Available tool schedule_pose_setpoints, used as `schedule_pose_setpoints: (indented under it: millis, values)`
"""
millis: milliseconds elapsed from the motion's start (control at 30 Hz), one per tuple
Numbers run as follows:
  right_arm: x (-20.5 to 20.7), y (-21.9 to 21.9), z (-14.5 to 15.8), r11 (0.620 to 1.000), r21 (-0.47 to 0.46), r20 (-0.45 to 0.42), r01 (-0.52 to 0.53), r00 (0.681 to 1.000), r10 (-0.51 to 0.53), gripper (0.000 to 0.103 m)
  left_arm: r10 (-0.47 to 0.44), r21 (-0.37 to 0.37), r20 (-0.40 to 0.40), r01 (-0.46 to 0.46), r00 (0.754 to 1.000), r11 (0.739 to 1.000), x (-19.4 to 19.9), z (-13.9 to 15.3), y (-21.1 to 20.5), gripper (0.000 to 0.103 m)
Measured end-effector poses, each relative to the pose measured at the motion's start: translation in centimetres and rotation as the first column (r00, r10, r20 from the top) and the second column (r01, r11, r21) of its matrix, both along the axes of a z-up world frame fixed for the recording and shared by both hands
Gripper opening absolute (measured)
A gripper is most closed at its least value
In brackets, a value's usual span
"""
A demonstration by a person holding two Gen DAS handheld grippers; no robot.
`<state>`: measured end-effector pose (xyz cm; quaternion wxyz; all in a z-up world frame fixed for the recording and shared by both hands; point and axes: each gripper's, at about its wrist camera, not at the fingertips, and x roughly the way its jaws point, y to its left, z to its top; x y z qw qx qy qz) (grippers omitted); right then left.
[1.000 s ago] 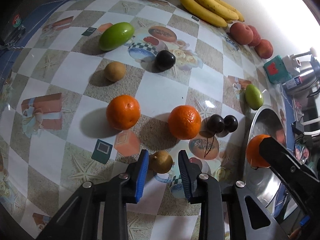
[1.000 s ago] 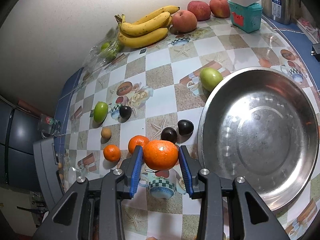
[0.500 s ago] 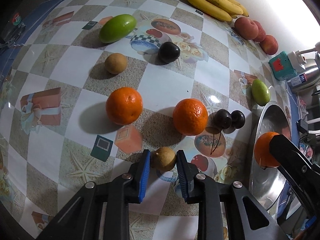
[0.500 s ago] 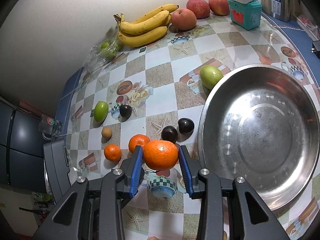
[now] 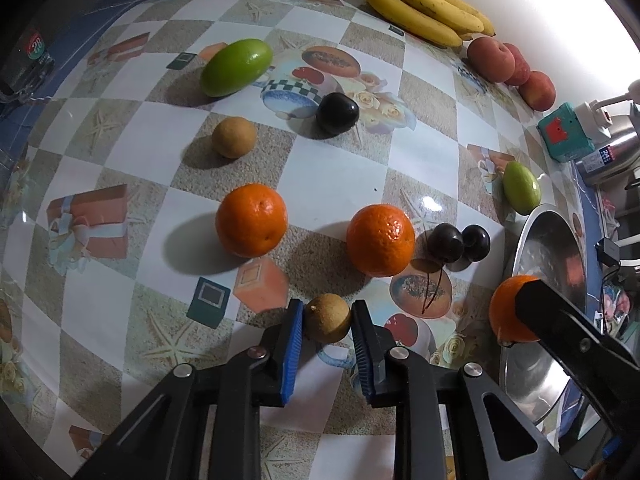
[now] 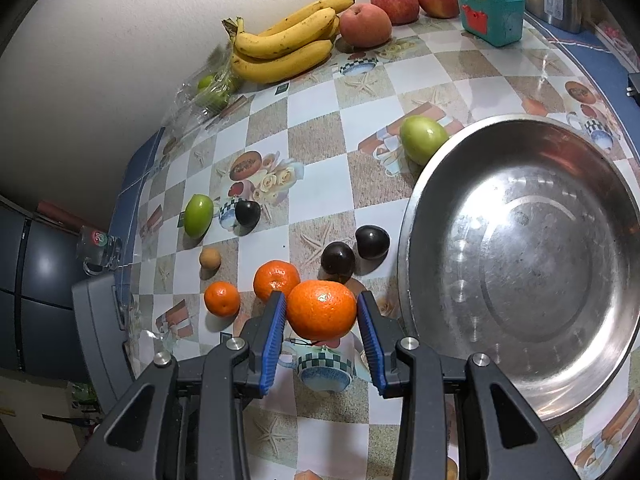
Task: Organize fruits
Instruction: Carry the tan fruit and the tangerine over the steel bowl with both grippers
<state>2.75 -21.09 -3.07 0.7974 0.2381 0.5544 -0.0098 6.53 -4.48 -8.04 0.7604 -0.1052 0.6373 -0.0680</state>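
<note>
**Both claws loaded: longan gripped left, orange held right**

Once closed from the wider gap of a second ago, left gripper (image 5: pixel 327 320) now clamped on small brown longan (image 5: pixel 327 318), pads touching both sides, fruit low against tablecloth (image 5: pixel 340 184). Means: pick secured, ready to lift. Right gripper (image 6: pixel 322 314) unchanged, gripping an orange (image 6: pixel 321 309) above the cloth, just beside steel bowl (image 6: pixel 440 184) at 3 o'clock. Bowl empty, so sorting judged barely begun. Farther out in left view: two loose oranges (image 5: pixel 251 219) at 11 and 1 o'clock, dark plums (image 5: pixel 458 242) at 2. Beyond: second longan (image 5: pixel 233 137), green mango (image 5: pixel 236 66). Farthest, bananas (image 5: pixel 420 4) at 12.
</note>
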Motion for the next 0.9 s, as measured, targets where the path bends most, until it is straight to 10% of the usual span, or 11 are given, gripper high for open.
schedule_pose_setpoints:
  millis: [533, 900]
  values:
    - [-0.1, -1.6, -0.2, 0.999, 0.011, -0.008, 0.051, 0.999, -0.051, 0.038, 0.066, -0.107, 0.197, -0.046, 0.978, 0.993, -0.6, 5.1, 0.9, 0.026]
    - [-0.7, -5.7, 0.2, 0.985, 0.035, -0.002, 0.169, 0.986, -0.169, 0.038, -0.117, -0.074, 0.302, 0.146, 0.946, 0.987, -2.0, 7.3, -5.3, 0.026]
